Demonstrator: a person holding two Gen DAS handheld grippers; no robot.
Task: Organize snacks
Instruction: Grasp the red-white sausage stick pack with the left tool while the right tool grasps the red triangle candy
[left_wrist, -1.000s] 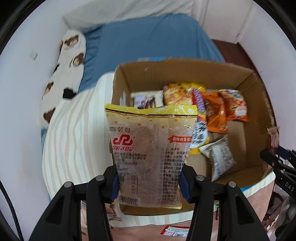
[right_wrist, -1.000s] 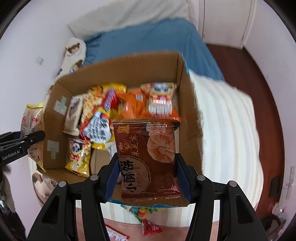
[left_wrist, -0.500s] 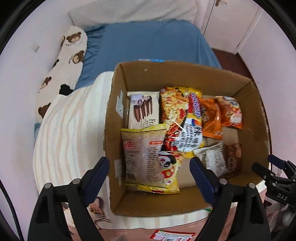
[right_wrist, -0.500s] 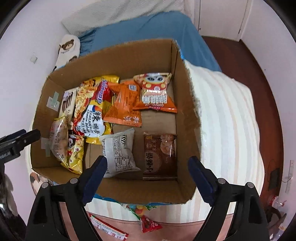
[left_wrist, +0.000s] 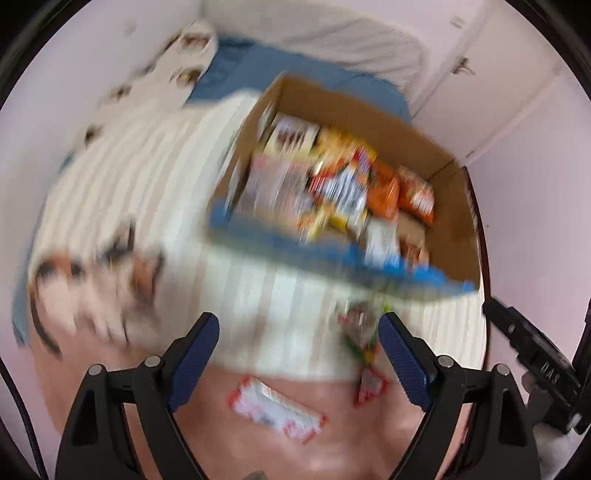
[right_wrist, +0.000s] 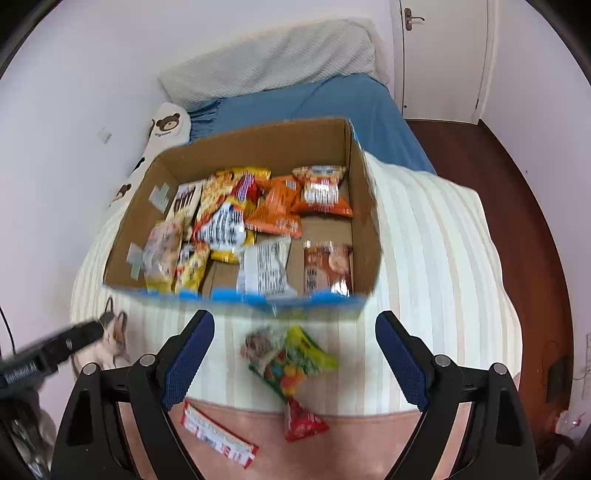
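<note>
A cardboard box (right_wrist: 362, 206) on the striped bedcover holds several snack packets; it also shows, blurred, in the left wrist view (left_wrist: 447, 229). A brown biscuit packet (right_wrist: 327, 267) lies at its near right. Loose on the bed in front of the box lie a candy bag (right_wrist: 288, 360), a small red packet (right_wrist: 303, 422) and a red-and-white bar (right_wrist: 218, 439). The bar also shows in the left wrist view (left_wrist: 277, 411). My left gripper (left_wrist: 299, 354) and right gripper (right_wrist: 295, 354) are both open and empty, held above these loose snacks.
The box stands on a cream striped cover (right_wrist: 436, 266) over a blue bed (right_wrist: 314, 103) with a grey pillow (right_wrist: 273, 59). A bear-print pillow (right_wrist: 166, 125) lies by the left wall. Brown floor (right_wrist: 517, 177) and a white door (right_wrist: 439, 55) are at the right.
Both grippers released their packets into the box, opened, then pulled back toward the near side. The loose snacks in front of the box have come into view.
</note>
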